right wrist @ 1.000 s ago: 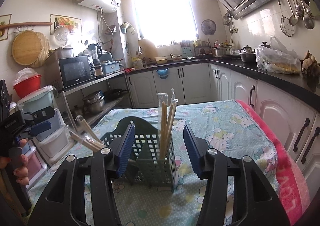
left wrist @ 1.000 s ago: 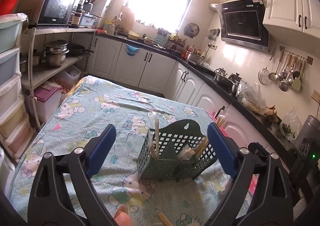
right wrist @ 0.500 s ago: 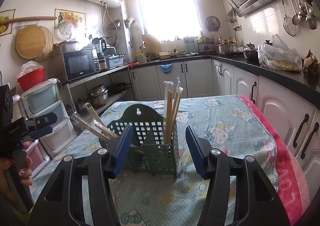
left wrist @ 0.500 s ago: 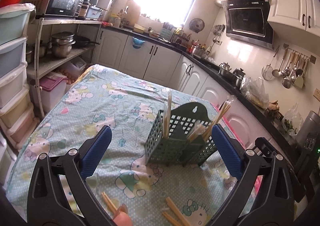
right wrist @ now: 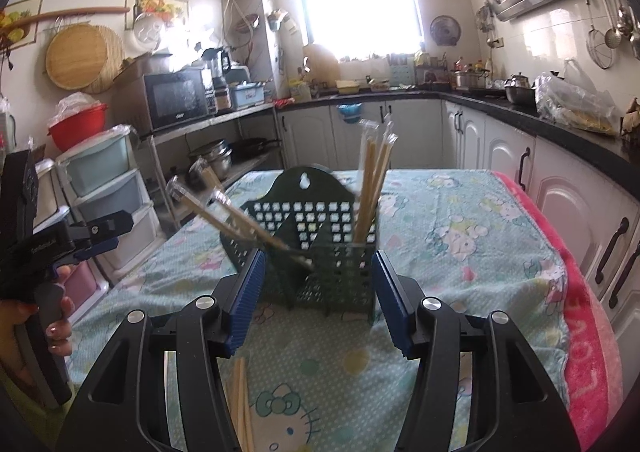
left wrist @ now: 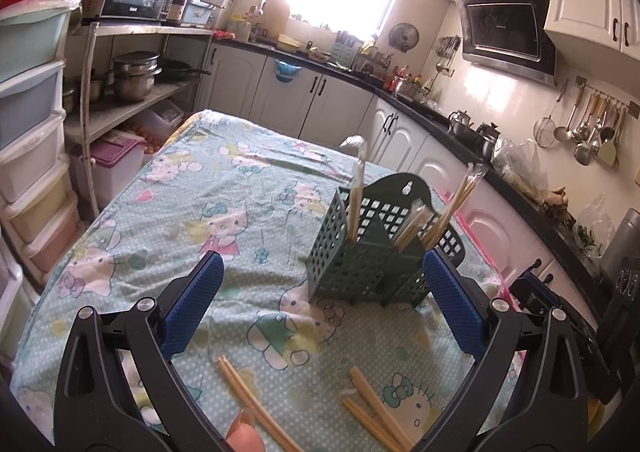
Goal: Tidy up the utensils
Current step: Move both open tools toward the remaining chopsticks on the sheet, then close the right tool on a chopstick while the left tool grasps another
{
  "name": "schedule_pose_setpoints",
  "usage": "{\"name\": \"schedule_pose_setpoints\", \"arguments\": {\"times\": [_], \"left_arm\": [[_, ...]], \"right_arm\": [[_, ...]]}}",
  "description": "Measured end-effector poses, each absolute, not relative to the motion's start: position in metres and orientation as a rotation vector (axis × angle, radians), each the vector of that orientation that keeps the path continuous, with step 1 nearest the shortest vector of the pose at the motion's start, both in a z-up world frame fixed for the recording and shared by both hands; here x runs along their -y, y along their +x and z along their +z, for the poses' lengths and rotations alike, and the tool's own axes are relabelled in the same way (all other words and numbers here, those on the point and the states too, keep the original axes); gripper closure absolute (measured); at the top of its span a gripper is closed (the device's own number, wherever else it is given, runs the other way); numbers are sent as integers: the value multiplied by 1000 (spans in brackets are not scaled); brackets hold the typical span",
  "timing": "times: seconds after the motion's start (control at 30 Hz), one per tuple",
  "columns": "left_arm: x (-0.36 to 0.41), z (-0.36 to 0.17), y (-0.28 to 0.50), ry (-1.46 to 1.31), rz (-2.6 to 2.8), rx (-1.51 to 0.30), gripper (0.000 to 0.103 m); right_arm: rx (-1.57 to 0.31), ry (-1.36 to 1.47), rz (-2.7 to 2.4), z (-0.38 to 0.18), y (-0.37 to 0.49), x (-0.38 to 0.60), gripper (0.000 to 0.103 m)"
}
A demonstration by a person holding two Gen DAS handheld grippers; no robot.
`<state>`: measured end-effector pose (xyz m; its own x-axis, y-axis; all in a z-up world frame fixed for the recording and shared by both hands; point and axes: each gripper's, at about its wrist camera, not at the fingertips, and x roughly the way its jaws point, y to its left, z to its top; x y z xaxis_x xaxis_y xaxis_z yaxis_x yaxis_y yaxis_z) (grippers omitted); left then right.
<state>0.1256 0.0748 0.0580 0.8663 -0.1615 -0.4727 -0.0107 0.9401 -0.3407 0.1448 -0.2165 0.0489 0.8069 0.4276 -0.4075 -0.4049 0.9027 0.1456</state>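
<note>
A dark green perforated utensil holder (left wrist: 372,252) stands on the Hello Kitty tablecloth (left wrist: 224,212), with wrapped chopsticks (left wrist: 356,192) upright in one compartment and more leaning out of the other (left wrist: 448,208). Loose chopsticks (left wrist: 252,404) and another pair (left wrist: 372,408) lie on the cloth in front of it. My left gripper (left wrist: 320,304) is open and empty, just short of the holder. In the right wrist view the holder (right wrist: 308,248) sits beyond my open, empty right gripper (right wrist: 316,300); loose chopsticks (right wrist: 240,404) lie below it.
Kitchen cabinets and a black counter (left wrist: 440,120) run along the far and right sides. A shelf with pots (left wrist: 132,76) and plastic drawers (left wrist: 28,112) stand at the left. A pink towel (right wrist: 588,332) edges the table. The left gripper's handle (right wrist: 40,252) shows in the right view.
Both grippers have pulled back and up from the holder, so it looks farther away. Loose chopsticks on the cloth have come into view in front of it.
</note>
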Motion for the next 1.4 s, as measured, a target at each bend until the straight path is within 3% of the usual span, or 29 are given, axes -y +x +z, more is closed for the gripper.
{"name": "schedule_pose_setpoints", "arguments": {"times": [0.43, 0.8, 1.07, 1.23, 1.4], "left_arm": [[-90, 27, 119, -352, -30, -593, 11], [-102, 5, 113, -357, 1, -655, 11], [-113, -18, 111, -385, 12, -723, 11], [-115, -31, 113, -419, -5, -763, 17], [-112, -40, 117, -427, -9, -794, 18]], "right_arm": [[-568, 19, 517, 22, 140, 192, 52], [-725, -57, 628, -12, 142, 153, 68], [-831, -115, 669, -37, 147, 123, 72], [-879, -156, 666, -53, 154, 108, 76], [-911, -147, 643, -61, 162, 108, 90]]}}
